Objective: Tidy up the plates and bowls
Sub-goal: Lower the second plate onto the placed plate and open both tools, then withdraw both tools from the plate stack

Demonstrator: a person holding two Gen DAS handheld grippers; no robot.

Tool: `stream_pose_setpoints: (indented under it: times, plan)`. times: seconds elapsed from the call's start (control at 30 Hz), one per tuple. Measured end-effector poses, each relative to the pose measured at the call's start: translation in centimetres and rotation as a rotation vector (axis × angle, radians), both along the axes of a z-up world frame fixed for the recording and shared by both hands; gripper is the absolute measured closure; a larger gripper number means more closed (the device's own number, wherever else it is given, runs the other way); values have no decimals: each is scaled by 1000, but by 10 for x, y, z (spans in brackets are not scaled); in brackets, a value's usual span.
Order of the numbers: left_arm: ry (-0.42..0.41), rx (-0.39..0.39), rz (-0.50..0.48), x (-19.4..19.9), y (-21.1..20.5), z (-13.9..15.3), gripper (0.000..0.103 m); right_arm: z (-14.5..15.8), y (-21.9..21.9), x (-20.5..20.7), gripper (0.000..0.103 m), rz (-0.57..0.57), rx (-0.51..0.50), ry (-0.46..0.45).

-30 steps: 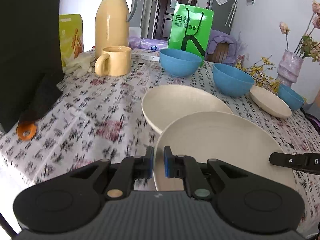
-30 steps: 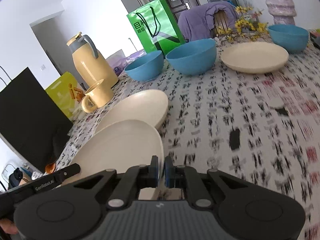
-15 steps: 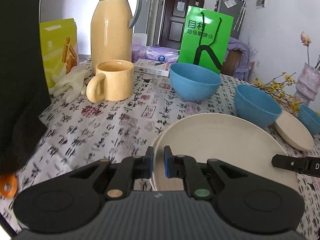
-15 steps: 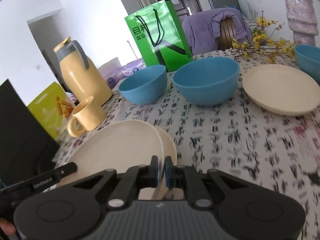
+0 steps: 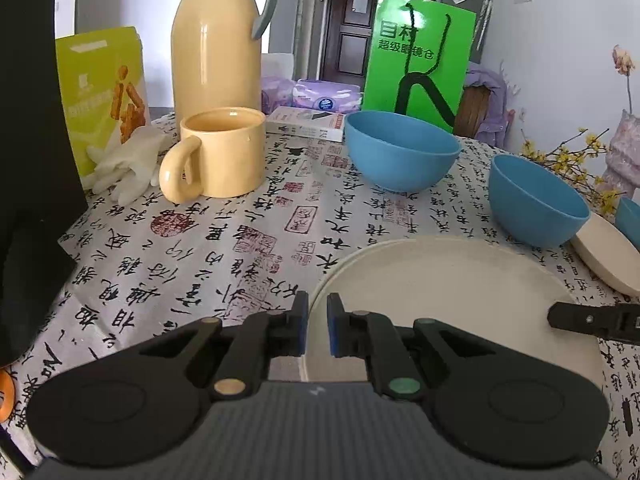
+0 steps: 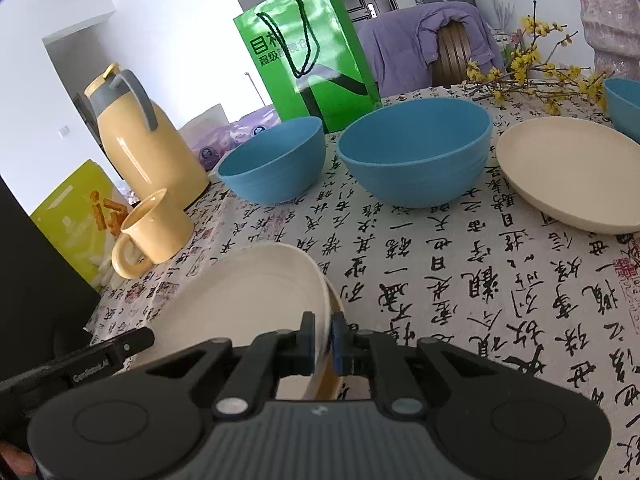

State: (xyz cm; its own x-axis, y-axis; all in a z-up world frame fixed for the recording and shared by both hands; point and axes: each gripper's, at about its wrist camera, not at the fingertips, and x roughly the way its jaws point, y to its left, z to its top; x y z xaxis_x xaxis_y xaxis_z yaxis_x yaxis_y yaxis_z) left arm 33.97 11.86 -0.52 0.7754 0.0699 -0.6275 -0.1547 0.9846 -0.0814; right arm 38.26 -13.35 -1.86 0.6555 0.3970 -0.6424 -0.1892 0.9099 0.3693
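Left gripper (image 5: 317,326) pinches the near-left rim of the cream plate (image 5: 452,292); its blue pads sit on either side of the rim with almost no gap. Right gripper (image 6: 323,338) straddles the opposite rim of that plate, and its jaws are opening at this moment, rim between them. From the right wrist view I cannot tell for certain whether the pads press the rim or have just let go.

I note a second rim edge, darker and yellowish, showing just under the plate on the right side. I judge this to be another plate underneath, so the carried plate is stacked or nearly stacked on it. The pair lies toward the near edge of the table (image 5: 248,240), in front of the two blue bowls (image 6: 416,152).

Key relation: the plate spans between my two grippers, each holding one end of its width. The left is the one firmly on it; the right is freeing itself.

Remaining pieces: a third cream plate (image 6: 568,172) lies toward the right edge of the table, beside the nearer blue bowl. The right gripper is nearer to it. A yellow mug (image 5: 220,156) and flask (image 5: 218,40) stand at the far left, clear of the work.
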Motion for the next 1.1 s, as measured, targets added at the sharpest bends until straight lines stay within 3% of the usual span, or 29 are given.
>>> stream_pose_setpoints:
  times: [0.17, 0.27, 0.37, 0.53, 0.63, 0.7, 0.77, 0.93, 1.1]
  plan:
    - [-1, 11, -11, -2, -3, 0, 92, 2, 2, -3, 88, -5, -27, -27]
    - [-12, 17, -16, -6, -3, 4, 91, 7, 12, -8, 86, 27, -118, -76]
    - [-18, 20, -15, -9, -3, 7, 88, 10, 27, -15, 76, 77, -217, -127]
    - [-22, 31, -14, -20, -4, 12, 83, 17, 18, -22, 76, 73, -189, -134]
    - [-31, 35, -21, -32, -8, 17, 63, 24, 7, -33, 65, 50, -193, -148]
    - [-52, 41, -37, -44, -15, 20, 36, 26, -3, -41, 57, 33, -185, -153]
    - [-77, 53, -45, -57, -23, 21, 22, 27, -16, -52, 46, 9, -174, -154]
    - [-117, 54, -109, -95, -49, 23, 9, 33, -47, -97, 19, -50, -194, -221]
    - [-154, 58, -185, -138, -79, 19, 0, 36, -76, -151, 14, -71, -187, -278]
